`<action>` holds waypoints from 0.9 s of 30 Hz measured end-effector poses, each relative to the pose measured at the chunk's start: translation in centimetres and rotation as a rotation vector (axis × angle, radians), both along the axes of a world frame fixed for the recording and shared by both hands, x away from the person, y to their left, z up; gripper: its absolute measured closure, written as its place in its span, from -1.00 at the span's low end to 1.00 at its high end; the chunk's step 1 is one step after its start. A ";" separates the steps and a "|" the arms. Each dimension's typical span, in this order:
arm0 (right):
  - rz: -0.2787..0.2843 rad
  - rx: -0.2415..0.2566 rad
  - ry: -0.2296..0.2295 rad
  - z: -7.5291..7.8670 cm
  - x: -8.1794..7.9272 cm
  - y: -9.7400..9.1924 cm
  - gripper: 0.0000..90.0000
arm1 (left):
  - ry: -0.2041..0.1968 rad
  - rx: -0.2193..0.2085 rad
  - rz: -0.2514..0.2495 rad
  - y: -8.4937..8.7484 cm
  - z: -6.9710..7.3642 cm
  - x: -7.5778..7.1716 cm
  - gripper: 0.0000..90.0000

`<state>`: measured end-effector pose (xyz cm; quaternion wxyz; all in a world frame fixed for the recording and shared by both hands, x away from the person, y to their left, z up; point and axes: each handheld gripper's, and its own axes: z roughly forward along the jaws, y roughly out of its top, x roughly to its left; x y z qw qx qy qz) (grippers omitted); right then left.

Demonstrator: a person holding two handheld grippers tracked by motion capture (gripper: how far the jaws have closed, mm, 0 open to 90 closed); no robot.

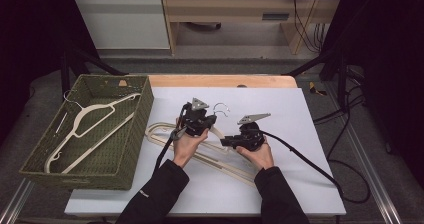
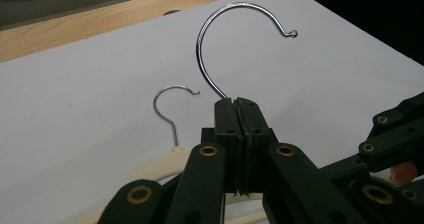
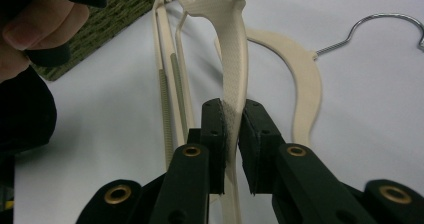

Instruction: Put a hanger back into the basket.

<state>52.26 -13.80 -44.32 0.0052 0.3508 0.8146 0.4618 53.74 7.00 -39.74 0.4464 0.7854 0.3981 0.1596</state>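
A cream plastic hanger [image 3: 234, 59] with a chrome hook [image 2: 220, 24] is held between both grippers above the white board [image 1: 300, 159]. My left gripper [image 2: 239, 109] is shut on the base of that hook, seen from above at the board's middle [image 1: 212, 118]. My right gripper [image 3: 232, 129] is shut on the hanger's ribbed arm, its pads pressing both sides; from above it sits just right of the left one [image 1: 226, 141]. A second cream hanger [image 3: 300, 79] lies flat on the board under them, its own hook [image 2: 165, 104] resting on the white surface.
A green wicker basket [image 1: 135, 129] stands at the left with another cream hanger [image 1: 90, 129] inside. A wooden table edge [image 1: 220, 80] runs behind the board. The right gripper's black cable [image 1: 310, 164] trails across the board's right side.
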 end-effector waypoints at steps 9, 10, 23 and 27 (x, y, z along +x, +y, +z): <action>0.094 0.118 0.031 1.2 -1.1 -0.3 0.94 | -0.042 -0.032 -0.096 3.2 2.9 -2.1 0.18; 0.094 0.118 0.031 1.2 -1.1 -0.3 0.94 | -0.040 -0.031 -0.113 3.8 3.3 -2.4 0.18; 0.140 0.136 -0.074 4.4 -3.4 -2.2 0.95 | -0.089 0.038 -0.269 7.9 4.0 -4.8 -0.59; 0.154 0.126 -0.086 4.5 -3.8 -2.2 0.95 | -0.071 0.087 -0.323 6.9 3.0 -4.4 -0.57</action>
